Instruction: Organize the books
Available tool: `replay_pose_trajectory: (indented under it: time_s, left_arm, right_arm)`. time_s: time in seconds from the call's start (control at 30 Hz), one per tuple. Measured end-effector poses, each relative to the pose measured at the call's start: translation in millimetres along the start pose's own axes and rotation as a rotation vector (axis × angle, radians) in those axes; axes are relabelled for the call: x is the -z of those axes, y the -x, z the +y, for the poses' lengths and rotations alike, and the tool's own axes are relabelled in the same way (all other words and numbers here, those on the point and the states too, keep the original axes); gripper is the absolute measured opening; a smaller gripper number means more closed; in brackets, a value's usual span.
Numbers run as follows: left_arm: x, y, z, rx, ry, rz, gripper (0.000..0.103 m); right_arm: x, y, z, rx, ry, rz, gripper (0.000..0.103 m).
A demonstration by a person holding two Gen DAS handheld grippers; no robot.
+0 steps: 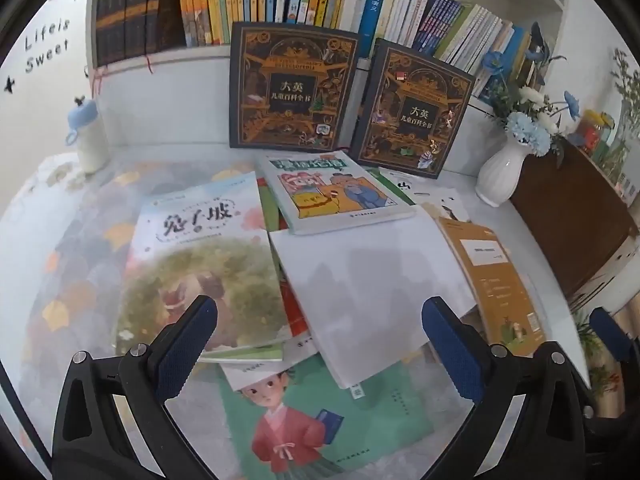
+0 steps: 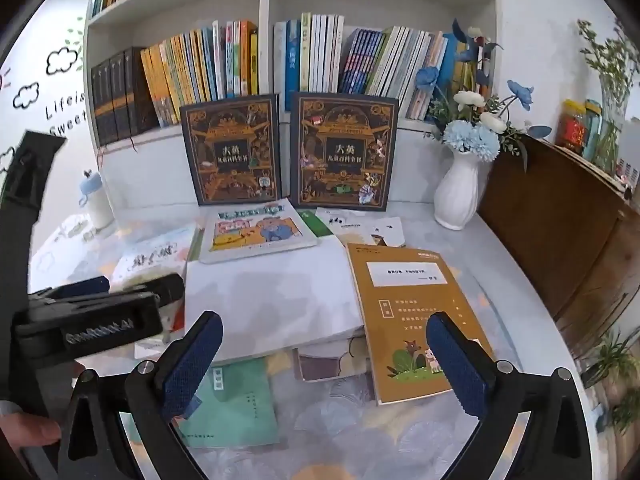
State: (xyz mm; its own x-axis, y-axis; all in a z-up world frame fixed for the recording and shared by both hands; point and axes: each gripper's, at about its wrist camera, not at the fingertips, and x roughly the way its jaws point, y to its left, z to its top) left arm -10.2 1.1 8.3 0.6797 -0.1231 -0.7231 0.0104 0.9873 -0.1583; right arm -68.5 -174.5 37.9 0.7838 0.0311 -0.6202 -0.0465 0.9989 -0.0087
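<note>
Both grippers, left gripper (image 1: 320,354) and right gripper (image 2: 324,364), hover wide open and empty over loose books on the table (image 2: 532,304): rabbit book (image 1: 204,264), white book (image 1: 360,288), mustard book (image 2: 408,312) (thin, floppy, slick covers), best pinched at an overhanging edge.

Left gripper (image 1: 320,344) tilts downward, fingers spread wide, empty; right gripper (image 2: 324,360) likewise.
</note>
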Motion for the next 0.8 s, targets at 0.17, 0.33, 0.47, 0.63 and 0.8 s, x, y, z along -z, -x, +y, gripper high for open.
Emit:
replay_pose_trajectory:
  time_s: [0.17, 0.33, 0.47, 0.63, 0.8]
  left_arm:
    - [-1, 4, 2, -0.032, -0.002, -0.018, 0.102]
    - [-1, 2, 6, -0.108, -0.004, -0.017, 0.102]
    - [0, -1, 8, -0.133, -0.005, -0.014, 0.102]
    - [3, 0, 8, -0.138, 0.002, -0.023, 0.102]
    - [2, 4, 7, -0.130, 0.001, -0.034, 0.102]
  right_arm:
    - [2, -8, -2, -0.095, -0.063, 0.039, 0.101]
    - [7, -29, 5, -0.034, -0.044, 0.120, 0.099]
    - [10, -27, 8, -0.038, -0.044, 0.104, 0.099]
    - [6, -21, 5, -0.012, -0.067, 0.060, 0.097]
    - [4, -17, -7, -0.059, -0.138, 0.043, 0.097]
